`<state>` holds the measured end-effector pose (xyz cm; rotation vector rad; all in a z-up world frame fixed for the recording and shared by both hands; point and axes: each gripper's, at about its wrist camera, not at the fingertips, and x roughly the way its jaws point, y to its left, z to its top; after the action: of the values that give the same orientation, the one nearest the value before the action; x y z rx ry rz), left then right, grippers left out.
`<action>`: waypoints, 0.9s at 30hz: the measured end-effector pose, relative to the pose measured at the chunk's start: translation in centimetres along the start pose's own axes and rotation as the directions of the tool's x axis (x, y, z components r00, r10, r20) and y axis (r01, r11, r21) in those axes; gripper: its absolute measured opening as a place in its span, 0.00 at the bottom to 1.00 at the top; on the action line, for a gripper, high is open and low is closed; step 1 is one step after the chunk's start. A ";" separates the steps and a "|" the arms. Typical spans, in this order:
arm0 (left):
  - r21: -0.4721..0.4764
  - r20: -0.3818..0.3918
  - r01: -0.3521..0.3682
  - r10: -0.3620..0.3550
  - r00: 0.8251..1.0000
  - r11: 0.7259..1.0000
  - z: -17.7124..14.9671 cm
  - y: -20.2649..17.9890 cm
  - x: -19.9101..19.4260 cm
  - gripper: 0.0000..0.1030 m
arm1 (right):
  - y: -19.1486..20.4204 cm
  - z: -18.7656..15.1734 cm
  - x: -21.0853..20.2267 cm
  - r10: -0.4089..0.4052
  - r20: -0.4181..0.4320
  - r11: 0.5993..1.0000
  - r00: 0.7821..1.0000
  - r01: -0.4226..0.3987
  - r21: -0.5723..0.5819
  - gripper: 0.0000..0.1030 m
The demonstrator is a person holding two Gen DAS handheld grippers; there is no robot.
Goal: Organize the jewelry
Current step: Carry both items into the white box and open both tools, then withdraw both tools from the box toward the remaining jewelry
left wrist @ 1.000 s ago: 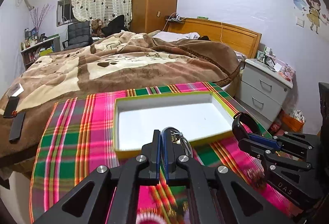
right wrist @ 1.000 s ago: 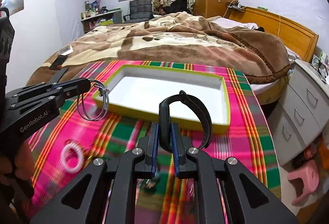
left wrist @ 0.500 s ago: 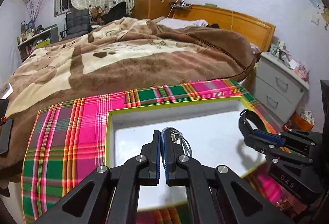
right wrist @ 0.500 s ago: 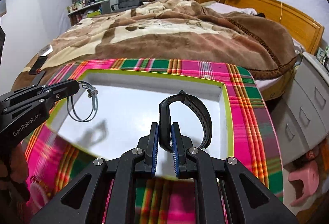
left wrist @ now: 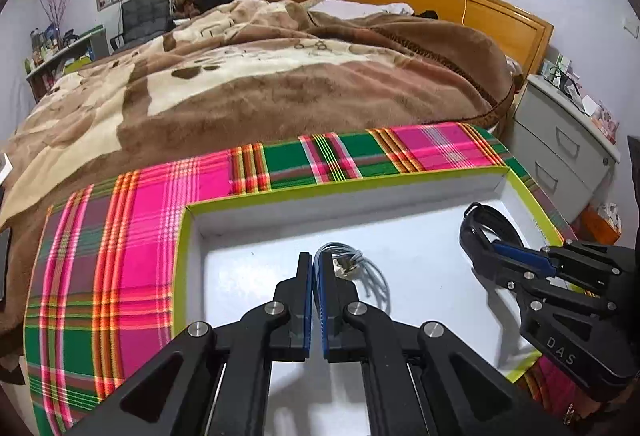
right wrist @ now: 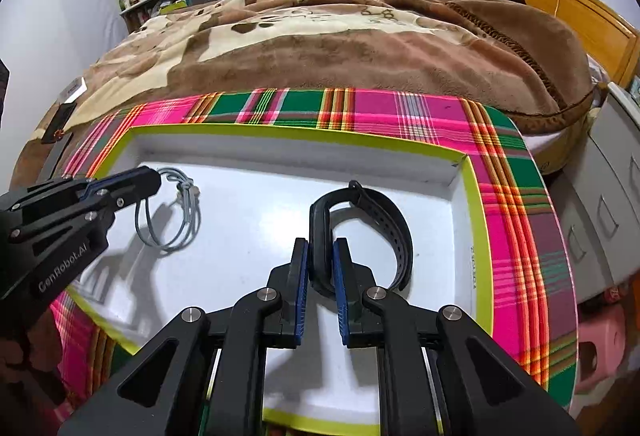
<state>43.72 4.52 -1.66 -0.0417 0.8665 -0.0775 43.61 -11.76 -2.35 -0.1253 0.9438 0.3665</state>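
A white tray with a yellow-green rim [left wrist: 182,236] [right wrist: 478,220] lies on a plaid cloth. My left gripper [left wrist: 316,268] [right wrist: 154,177] is shut on a grey cord bracelet [left wrist: 374,276] [right wrist: 172,232], whose loop hangs down onto the left part of the tray floor. My right gripper [right wrist: 320,260] [left wrist: 486,248] is shut on a black wristband [right wrist: 384,220] [left wrist: 492,222], held low over the tray's right part, its strap at or just above the floor.
The pink and green plaid cloth [left wrist: 132,236] [right wrist: 516,175] covers a table at the foot of a bed with a brown blanket [left wrist: 280,75]. A grey drawer cabinet [left wrist: 560,151] stands to the right. A pink stool [right wrist: 600,348] sits on the floor.
Both grippers have moved forward and down over the tray with their items. The bracelet loop now rests on the tray floor and the wristband hangs much lower over it.
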 end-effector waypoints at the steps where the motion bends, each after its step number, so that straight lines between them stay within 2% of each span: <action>1: -0.001 -0.001 0.002 -0.002 1.000 1.000 -0.1 -0.1 0.0 0.03 | -0.1 0.1 0.1 0.002 -0.003 1.000 1.000 -0.002 0.003 0.12; 4: -0.006 -0.014 0.009 -0.009 1.000 1.000 0.0 -0.2 0.2 0.03 | -0.2 0.0 0.1 0.012 -0.013 1.000 1.000 -0.012 0.010 0.14; 6: -0.010 -0.014 0.015 -0.015 1.000 1.000 0.1 -0.3 0.1 0.03 | -0.3 0.1 -0.1 0.023 -0.011 1.000 1.000 -0.022 0.014 0.20; 8: -0.008 -0.005 0.018 -0.018 1.000 1.000 0.1 -0.3 -0.3 0.05 | -0.3 0.0 -0.4 0.029 -0.005 0.999 1.000 -0.029 0.019 0.34; 12: -0.016 0.008 0.029 -0.029 1.000 0.999 0.0 -0.3 -1.0 0.15 | -0.1 -0.2 -1.1 0.035 0.012 0.999 0.999 -0.036 0.019 0.34; 20: -0.055 0.040 0.033 -0.031 0.999 0.998 -1.0 0.3 -3.4 0.15 | -0.1 -1.0 -4.2 0.028 0.065 0.999 0.998 -0.030 0.032 0.34; 24: -0.060 0.074 0.029 -0.025 0.997 0.998 -2.1 0.5 -6.0 0.15 | 0.0 -2.1 -6.9 0.023 0.108 0.999 0.994 -0.027 0.038 0.34; 27: -0.048 0.109 0.001 0.005 0.994 0.999 -3.2 0.3 -8.4 0.15 | 0.5 -3.4 -9.0 0.026 0.144 0.999 0.989 -0.031 0.031 0.34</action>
<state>35.88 5.47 2.59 -0.0889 0.7587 -0.0521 36.06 -14.42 3.00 -0.0538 0.8094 0.3813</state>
